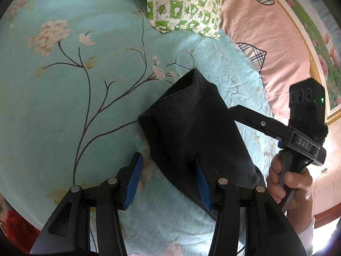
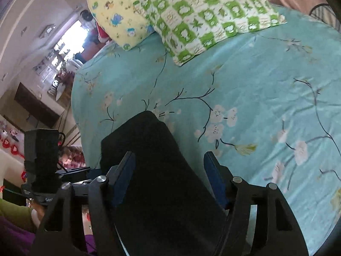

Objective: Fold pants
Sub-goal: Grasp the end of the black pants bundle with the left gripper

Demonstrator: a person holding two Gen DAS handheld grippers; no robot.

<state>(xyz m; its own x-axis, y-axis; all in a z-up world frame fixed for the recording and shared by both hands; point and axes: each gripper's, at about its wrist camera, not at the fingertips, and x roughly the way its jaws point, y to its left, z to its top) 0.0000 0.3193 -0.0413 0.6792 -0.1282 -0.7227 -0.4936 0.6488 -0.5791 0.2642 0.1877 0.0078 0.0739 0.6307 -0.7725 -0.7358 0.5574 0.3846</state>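
Note:
The black pants (image 1: 187,128) lie folded into a narrow bundle on the turquoise floral bedsheet (image 1: 85,106). My left gripper (image 1: 168,183) is open, its blue pads apart, with its right finger (image 1: 202,183) resting on the bundle's near end. My right gripper (image 2: 170,179) is open too and straddles the same bundle (image 2: 153,170), one finger on each side. In the left wrist view the right gripper's finger (image 1: 251,117) reaches to the pants' right edge, with its body and the holding hand behind it.
A green-and-white checked pillow (image 1: 185,6) and a yellow cartoon pillow (image 2: 115,10) lie at the head of the bed. A pink quilt (image 1: 266,32) lies along the right side. The bed's left edge (image 2: 74,106) drops to a room with furniture.

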